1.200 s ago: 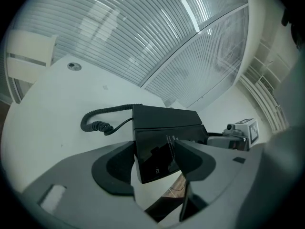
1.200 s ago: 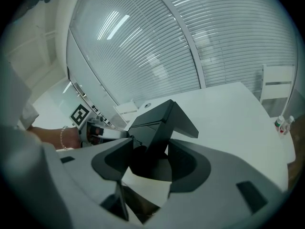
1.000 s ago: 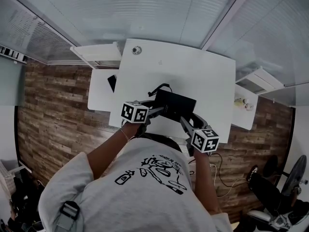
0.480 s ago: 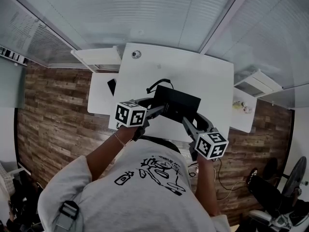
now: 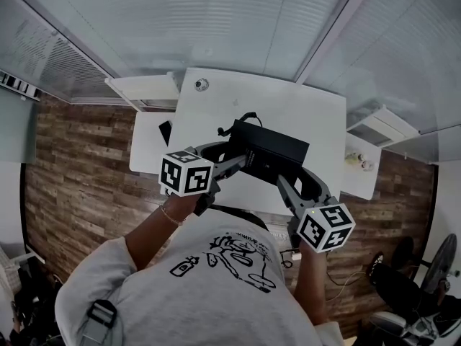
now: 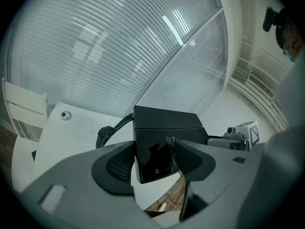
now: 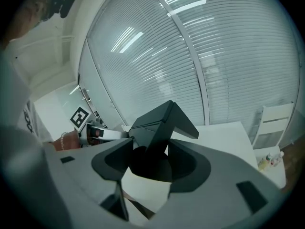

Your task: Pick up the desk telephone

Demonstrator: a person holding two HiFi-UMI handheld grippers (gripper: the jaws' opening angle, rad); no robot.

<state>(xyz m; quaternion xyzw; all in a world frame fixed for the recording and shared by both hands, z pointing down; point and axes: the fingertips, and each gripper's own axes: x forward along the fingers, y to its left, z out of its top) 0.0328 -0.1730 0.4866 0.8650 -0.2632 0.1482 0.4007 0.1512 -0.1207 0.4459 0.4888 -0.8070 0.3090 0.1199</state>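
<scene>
The black desk telephone [image 5: 268,154] hangs tilted above the white desk [image 5: 216,107], lifted off its top. My left gripper [image 5: 236,161] is shut on the phone's left end, and its jaws clamp the dark body [image 6: 161,149]. My right gripper [image 5: 282,183] is shut on the right end, where the angular housing [image 7: 157,130] fills the space between the jaws. A coiled black cord [image 5: 236,124] trails from the phone's far left corner, and in the left gripper view the cord [image 6: 107,132] curls down toward the desk.
A small round fitting [image 5: 202,85] sits near the desk's far left corner. A lower white side table [image 5: 148,146] with a dark flat item [image 5: 166,131] stands at the left. White shelf units [image 5: 148,89] flank the desk, backed by blinds. Wood floor lies beneath.
Both grippers have risen with the telephone held between them. It has come up off the desk and tilted, and the marker cubes look larger and nearer to me.
</scene>
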